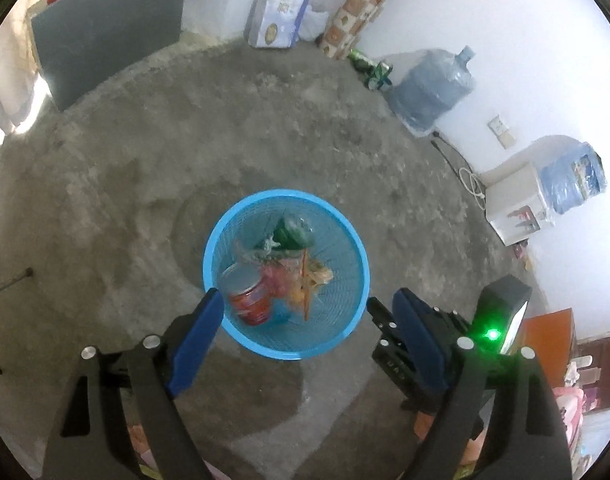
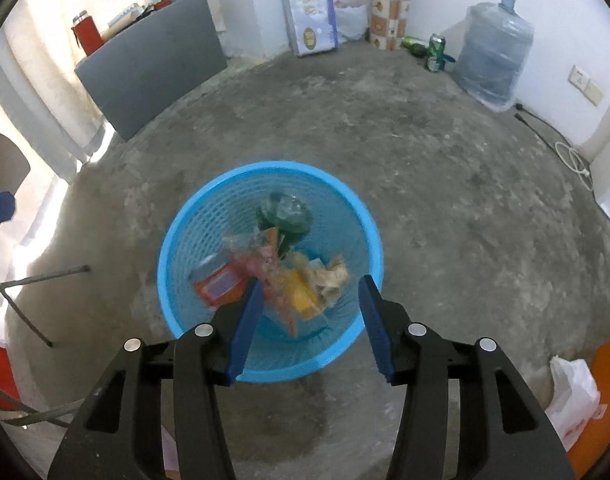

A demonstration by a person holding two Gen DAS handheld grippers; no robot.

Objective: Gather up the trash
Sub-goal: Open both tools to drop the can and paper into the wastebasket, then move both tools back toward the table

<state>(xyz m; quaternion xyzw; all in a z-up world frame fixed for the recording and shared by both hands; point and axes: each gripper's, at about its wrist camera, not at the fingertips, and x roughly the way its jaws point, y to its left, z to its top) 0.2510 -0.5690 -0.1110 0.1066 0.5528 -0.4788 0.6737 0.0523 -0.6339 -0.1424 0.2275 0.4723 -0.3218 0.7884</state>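
A round blue mesh basket (image 1: 285, 194) (image 2: 265, 166) stands on the concrete floor, right below both grippers. Inside it lie a red can (image 1: 249, 300) (image 2: 221, 284), blurred in both views, a dark green bottle (image 1: 293, 232) (image 2: 285, 212), orange and yellow wrappers (image 1: 313, 280) (image 2: 301, 292) and crumpled paper (image 2: 333, 276). My left gripper (image 1: 309, 308) hangs over the basket's near rim, open wide and holding nothing. My right gripper (image 2: 311, 298) is open above the wrappers with nothing pressed between its pads; its black body with a green light (image 1: 493, 334) shows just right of the basket.
Along the far wall stand a water jug (image 2: 493, 52), a green can (image 2: 435, 52) with a green bottle (image 2: 415, 44) beside it, and a tall printed box (image 2: 309, 8). A grey panel (image 2: 149, 68) leans at left. A white plastic bag (image 2: 573, 396), chair legs (image 2: 37, 276) and a cable (image 2: 545, 132) lie nearby.
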